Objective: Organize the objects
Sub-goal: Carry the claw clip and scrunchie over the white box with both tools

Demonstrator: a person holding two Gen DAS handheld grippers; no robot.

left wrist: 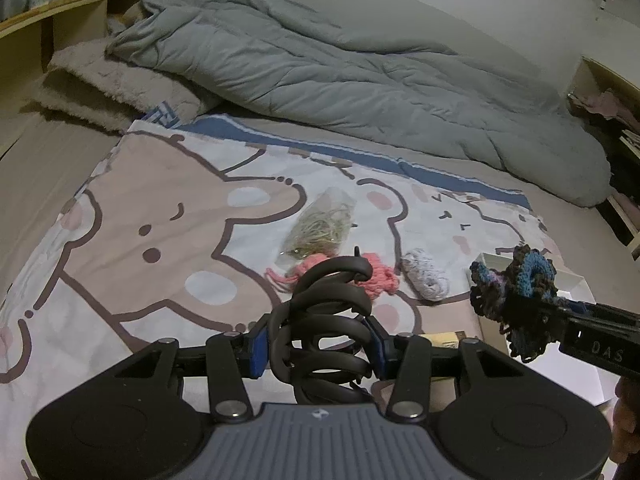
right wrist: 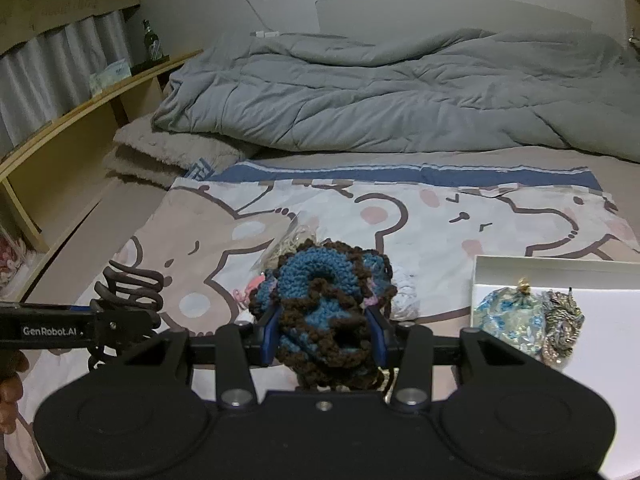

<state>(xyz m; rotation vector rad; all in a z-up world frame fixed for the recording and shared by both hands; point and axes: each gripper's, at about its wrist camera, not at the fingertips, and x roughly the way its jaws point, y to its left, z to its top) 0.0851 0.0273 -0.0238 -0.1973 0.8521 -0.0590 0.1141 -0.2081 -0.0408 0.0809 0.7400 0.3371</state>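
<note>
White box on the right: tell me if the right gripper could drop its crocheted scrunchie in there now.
Probably yes. The right gripper holds the crocheted scrunchie beside the white box, whose open top has bare floor next to two scrunchies.

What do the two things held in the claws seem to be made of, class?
The blue and brown ruffled scrunchie in the right claw looks like crocheted yarn: matte, looped stitches, fuzzy edges. The black wavy hair clip in the left claw looks like moulded plastic, probably, smooth with a dull sheen.

Matte black handheld grippers, blue-padded jaws.
Left gripper (left wrist: 316,344) has a ribbed grey plate; right gripper (right wrist: 324,340) shows silver screws.
</note>
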